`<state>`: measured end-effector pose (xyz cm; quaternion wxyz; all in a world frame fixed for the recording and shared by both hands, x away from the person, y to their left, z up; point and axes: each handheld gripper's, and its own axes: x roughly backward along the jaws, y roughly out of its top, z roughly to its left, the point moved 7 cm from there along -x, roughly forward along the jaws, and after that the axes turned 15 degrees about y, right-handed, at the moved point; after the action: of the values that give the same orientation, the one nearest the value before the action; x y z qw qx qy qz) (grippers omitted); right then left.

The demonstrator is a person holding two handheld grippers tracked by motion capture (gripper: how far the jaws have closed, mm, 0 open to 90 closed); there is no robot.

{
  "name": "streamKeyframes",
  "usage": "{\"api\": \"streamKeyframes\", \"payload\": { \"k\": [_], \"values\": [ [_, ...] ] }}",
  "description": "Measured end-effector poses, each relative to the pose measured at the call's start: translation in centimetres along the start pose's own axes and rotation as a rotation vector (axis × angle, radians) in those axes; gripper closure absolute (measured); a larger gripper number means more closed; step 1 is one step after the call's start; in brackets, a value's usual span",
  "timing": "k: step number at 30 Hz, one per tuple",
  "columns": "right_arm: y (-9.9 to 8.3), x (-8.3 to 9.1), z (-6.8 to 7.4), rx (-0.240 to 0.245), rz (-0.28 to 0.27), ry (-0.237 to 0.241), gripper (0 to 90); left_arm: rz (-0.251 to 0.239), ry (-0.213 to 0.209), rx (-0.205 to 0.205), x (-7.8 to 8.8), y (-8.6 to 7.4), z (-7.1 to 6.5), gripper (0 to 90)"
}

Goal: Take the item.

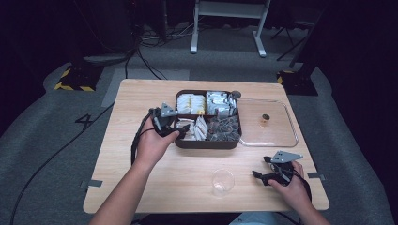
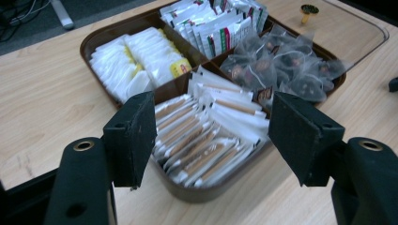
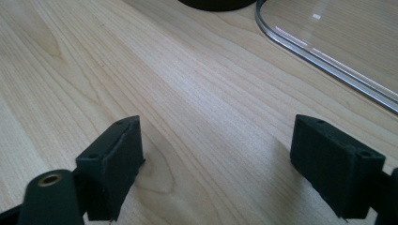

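A brown tray (image 1: 206, 144) with four compartments sits mid-table. My left gripper (image 1: 182, 129) hovers open over its near-left compartment, which is full of white-and-brown stick packets (image 1: 195, 129). In the left gripper view the jaws of my left gripper (image 2: 211, 136) stand wide apart on either side of the stick packets (image 2: 197, 145), with nothing held between them. My right gripper (image 1: 261, 167) rests at the table's front right, open. In the right gripper view, bare wood lies between the fingers of my right gripper (image 3: 218, 168).
The other compartments hold white-and-yellow sachets (image 2: 136, 61), printed packets (image 2: 211, 28) and mesh tea bags (image 2: 281, 65). A clear lid (image 1: 277, 133) with a small knob (image 1: 265, 119) lies right of the tray. A clear cup (image 1: 222, 182) stands near the front edge.
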<state>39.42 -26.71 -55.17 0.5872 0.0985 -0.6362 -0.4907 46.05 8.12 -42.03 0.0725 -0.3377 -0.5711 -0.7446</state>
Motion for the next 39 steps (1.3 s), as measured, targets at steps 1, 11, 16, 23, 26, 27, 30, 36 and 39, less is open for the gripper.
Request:
{"api": "streamKeyframes", "payload": {
  "k": [1, 11, 16, 23, 26, 27, 30, 36, 39],
  "values": [
    [0.0, 0.0, 0.0, 0.000, 0.000, 0.000, 17.8, -0.005, -0.001, -0.001, -0.2, 0.3, 0.0, 33.1],
    [0.0, 0.0, 0.0, 0.000, 0.000, -0.001, 17.8, -0.015, -0.008, -0.009, -3.0, 2.4, 0.1, 33.1],
    [0.0, 0.0, 0.0, -0.001, 0.000, -0.001, 17.8, -0.020, -0.011, -0.014, -4.5, 3.3, 0.3, 33.4],
    [0.0, 0.0, 0.0, 0.000, 0.000, -0.001, 17.8, 0.004, -0.006, 0.012, -7.9, 3.9, 0.8, 35.0],
    [0.0, 0.0, 0.0, -0.001, 0.000, -0.001, 17.8, 0.030, -0.019, 0.033, -9.3, 4.1, 1.0, 38.0],
    [0.0, 0.0, 0.0, 0.000, 0.000, -0.001, 17.8, 0.047, -0.012, 0.041, -9.7, 4.1, 1.0, 38.3],
    [0.0, 0.0, 0.0, 0.000, 0.000, -0.001, 17.8, 0.077, -0.005, 0.028, -11.0, 4.2, 1.0, 42.9],
    [0.0, 0.0, 0.0, 0.000, 0.000, -0.001, 17.8, 0.124, -0.020, -0.003, -13.4, 3.7, 1.0, 47.7],
    [0.0, 0.0, 0.0, 0.000, 0.000, -0.001, 17.8, 0.151, -0.031, 0.007, -14.0, 3.4, 1.0, 52.4]
  ]
}}
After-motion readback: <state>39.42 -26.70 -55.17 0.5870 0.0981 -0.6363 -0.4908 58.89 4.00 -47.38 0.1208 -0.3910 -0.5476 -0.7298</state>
